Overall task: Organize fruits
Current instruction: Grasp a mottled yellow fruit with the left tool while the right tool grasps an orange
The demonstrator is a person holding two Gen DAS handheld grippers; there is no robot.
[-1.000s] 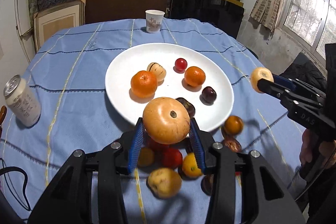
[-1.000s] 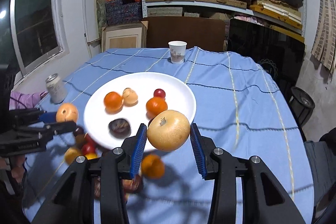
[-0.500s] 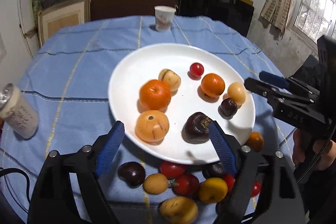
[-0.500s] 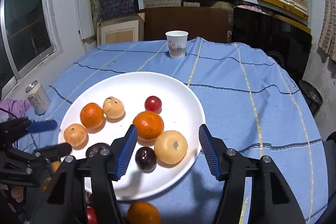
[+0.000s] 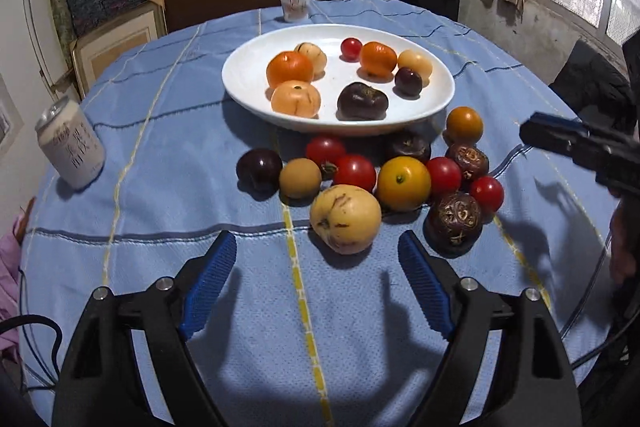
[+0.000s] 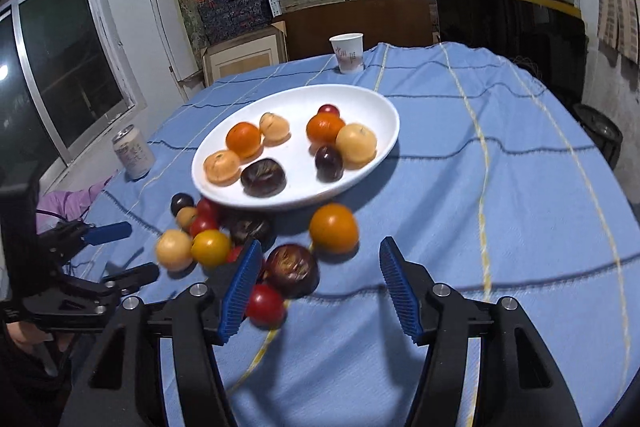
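On the far left of the blue tablecloth (image 5: pixel 160 131) stands a drinks can (image 5: pixel 70 147), with a paper cup (image 5: pixel 295 2) at the far edge of the table. In the middle sits the white plate (image 5: pixel 248 83), which already holds eight fruits: two oranges, two pale peach-coloured ones, a small speckled one, a little red one and two dark ones.

In front of the plate, on the cloth, a cluster of about a dozen fruits is left to move. It runs from a dark plum (image 5: pixel 259 169) on the left, past red tomatoes and a pale yellow apple (image 5: pixel 346 219) nearest the camera, to a dark patterned fruit (image 5: pixel 454 221) and a small orange (image 5: pixel 464 125) on the right.

The left gripper (image 5: pixel 316 283) is wide and empty, its jaws having just opened, and it hangs just short of the yellow apple. The right gripper (image 6: pixel 318 291) is half open and also holds nothing, with the patterned fruit near its left pad.

By this count the job is under half done.
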